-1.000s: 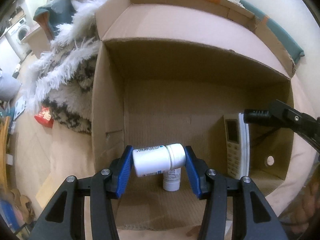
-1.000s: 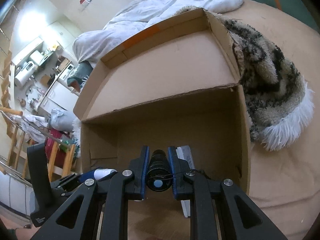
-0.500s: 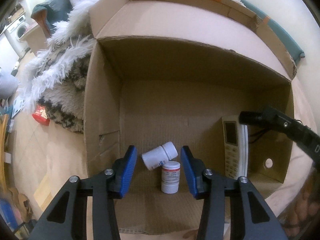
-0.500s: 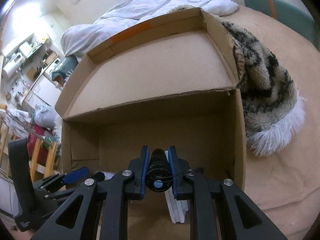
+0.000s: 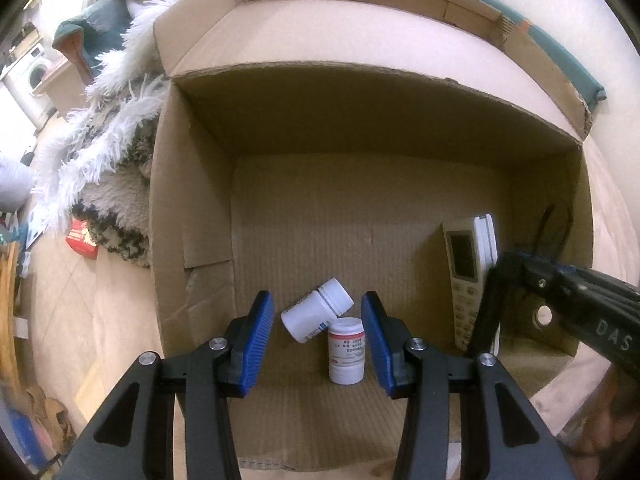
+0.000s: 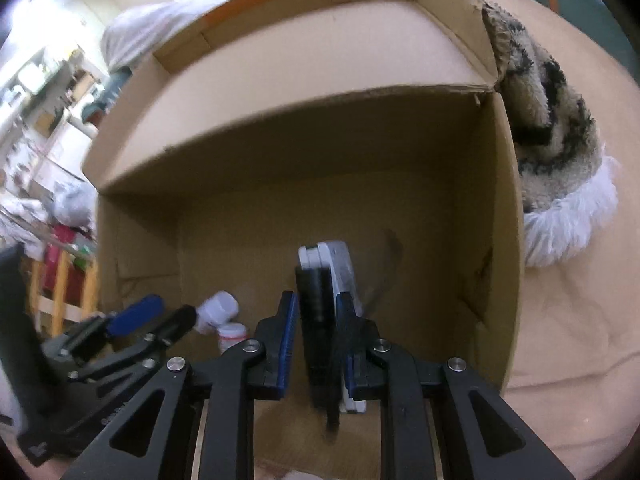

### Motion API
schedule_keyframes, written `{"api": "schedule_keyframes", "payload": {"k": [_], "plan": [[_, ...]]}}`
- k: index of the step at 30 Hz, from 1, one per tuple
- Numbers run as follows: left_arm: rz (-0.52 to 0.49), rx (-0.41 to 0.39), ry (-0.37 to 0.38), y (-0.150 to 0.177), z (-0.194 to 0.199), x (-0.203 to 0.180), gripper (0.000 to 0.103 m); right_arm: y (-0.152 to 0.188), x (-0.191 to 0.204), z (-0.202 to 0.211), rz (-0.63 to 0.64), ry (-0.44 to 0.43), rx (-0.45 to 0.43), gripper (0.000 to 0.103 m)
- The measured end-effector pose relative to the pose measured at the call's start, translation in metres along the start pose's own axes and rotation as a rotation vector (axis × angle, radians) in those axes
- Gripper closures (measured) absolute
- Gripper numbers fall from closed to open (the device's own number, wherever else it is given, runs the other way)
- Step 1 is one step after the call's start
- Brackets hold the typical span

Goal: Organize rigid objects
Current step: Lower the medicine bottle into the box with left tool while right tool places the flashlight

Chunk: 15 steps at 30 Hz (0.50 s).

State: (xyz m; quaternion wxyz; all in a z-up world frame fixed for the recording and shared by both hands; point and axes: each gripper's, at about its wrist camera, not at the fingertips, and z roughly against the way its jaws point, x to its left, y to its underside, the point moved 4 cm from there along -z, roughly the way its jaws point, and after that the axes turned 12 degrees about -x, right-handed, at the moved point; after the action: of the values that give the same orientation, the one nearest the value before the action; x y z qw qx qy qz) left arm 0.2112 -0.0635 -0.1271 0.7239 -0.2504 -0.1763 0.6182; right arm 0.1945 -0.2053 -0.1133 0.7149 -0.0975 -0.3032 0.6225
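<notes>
An open cardboard box [image 5: 192,200] lies under both grippers. On its floor a white pill bottle [image 5: 316,316] leans tilted against an upright bottle with a red label [image 5: 346,350]. My left gripper [image 5: 318,344] hovers above them, open, its blue pads touching neither. Two remote controls [image 5: 464,276] lie along the right side. My right gripper [image 6: 316,344] is shut on a black ribbed object [image 6: 314,312] with a thin cord, held just beside the white remote [image 6: 338,272]. The right gripper [image 5: 520,268] enters the left wrist view from the right. The left gripper [image 6: 160,314] shows low left in the right wrist view.
The box's walls [image 6: 496,240] rise on all sides, with a flap [image 5: 320,40] folded out at the back. A fluffy patterned blanket [image 5: 108,140] presses against the box outside. A red packet [image 5: 82,238] lies on the floor to the left.
My left gripper let go of the white bottle, which dropped onto the box floor against the upright bottle. My right gripper tipped downward into the box with the black object, closer to the remotes.
</notes>
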Motion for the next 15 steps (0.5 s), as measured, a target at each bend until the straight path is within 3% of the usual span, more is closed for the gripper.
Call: {"api": "schedule_keyframes", "payload": {"k": [2, 3, 4, 8, 15], "plan": [[-0.007, -0.004, -0.004, 0.000, 0.000, 0.001, 0.061, 0.002, -0.002, -0.004, -0.027, -0.010, 0.036, 0.077], [-0.014, -0.007, -0.007, 0.000, -0.001, -0.001, 0.061, 0.003, -0.003, -0.005, -0.034, -0.011, 0.052, 0.066], [-0.019, -0.010, -0.007, 0.001, 0.001, -0.001, 0.061, 0.005, -0.003, -0.006, -0.041, -0.011, 0.068, 0.043], [-0.013, -0.004, 0.004, 0.003, 0.002, 0.002, 0.051, 0.010, 0.006, -0.001, -0.021, -0.048, 0.090, 0.020], [-0.003, -0.028, 0.022, 0.004, 0.017, 0.009, 0.036, 0.011, 0.005, 0.017, -0.057, -0.086, 0.076, 0.009]]}}
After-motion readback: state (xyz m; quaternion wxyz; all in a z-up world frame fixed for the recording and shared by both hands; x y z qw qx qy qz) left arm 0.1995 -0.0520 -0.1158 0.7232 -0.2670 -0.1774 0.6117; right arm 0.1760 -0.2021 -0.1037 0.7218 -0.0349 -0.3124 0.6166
